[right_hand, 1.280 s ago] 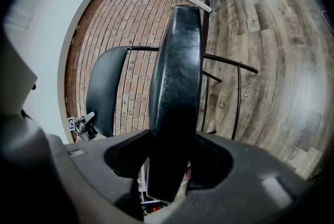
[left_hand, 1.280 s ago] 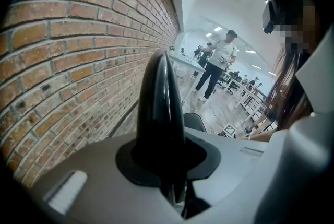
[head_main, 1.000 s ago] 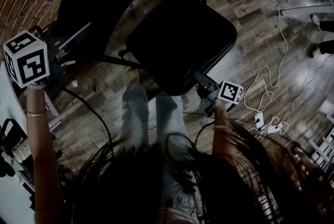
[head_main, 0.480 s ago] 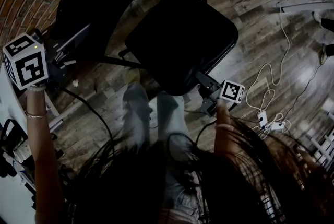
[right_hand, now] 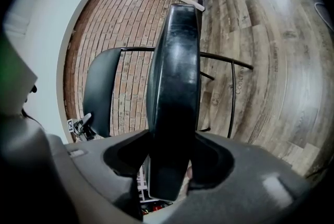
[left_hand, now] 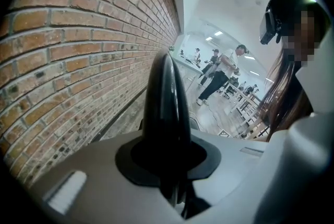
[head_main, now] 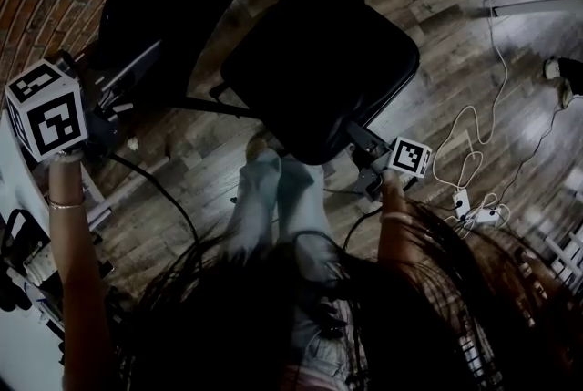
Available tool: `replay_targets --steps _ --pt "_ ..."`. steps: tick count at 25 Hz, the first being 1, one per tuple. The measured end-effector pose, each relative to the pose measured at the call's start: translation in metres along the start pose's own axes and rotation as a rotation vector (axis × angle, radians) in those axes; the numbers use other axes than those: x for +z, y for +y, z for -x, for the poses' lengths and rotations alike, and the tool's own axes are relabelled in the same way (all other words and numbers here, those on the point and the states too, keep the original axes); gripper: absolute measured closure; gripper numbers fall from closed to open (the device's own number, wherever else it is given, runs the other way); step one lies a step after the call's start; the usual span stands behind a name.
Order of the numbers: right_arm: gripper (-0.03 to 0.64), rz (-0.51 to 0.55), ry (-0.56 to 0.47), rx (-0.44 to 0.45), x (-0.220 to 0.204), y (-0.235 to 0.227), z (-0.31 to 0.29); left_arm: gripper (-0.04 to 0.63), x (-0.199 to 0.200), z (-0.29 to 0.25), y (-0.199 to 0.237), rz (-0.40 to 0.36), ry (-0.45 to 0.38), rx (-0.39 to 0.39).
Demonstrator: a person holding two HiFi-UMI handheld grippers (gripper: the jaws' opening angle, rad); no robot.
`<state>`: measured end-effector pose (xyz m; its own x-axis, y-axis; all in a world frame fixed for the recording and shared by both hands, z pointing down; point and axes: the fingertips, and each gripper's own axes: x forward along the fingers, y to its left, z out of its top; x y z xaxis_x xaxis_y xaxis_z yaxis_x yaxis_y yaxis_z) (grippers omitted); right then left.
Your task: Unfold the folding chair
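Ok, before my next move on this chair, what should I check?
1. Left gripper on the backrest: ok, its edge sits between the jaws.
2. Right gripper on the seat: ok, the front edge is clamped.
3. Seat swung away from the backrest: ok, it looks nearly flat in the head view.
4. Seat fully down: cannot tell.
5. White cable clear of the chair: ok, it lies on the floor beyond the right gripper, apart from the seat.
6. Person's shoe clear of the seat: not ok, it looks close against the front edge.
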<state>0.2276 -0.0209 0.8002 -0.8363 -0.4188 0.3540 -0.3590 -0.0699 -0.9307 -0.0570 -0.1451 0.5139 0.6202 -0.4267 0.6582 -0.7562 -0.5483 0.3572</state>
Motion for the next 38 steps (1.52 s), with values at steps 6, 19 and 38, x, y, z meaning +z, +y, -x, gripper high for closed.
replay_targets --steps 6,19,38 --pt "0.399 -0.016 -0.011 -0.020 -0.002 -0.005 0.003 0.525 -0.001 -0.001 -0.003 -0.006 0.002 -0.024" --pt "0.394 -0.029 -0.035 -0.061 -0.003 -0.017 0.010 0.518 -0.004 -0.006 -0.012 -0.010 0.005 -0.052" --pt "0.391 -0.038 -0.034 -0.085 -0.007 -0.028 0.016 0.515 -0.011 -0.008 -0.021 0.003 0.012 -0.054"
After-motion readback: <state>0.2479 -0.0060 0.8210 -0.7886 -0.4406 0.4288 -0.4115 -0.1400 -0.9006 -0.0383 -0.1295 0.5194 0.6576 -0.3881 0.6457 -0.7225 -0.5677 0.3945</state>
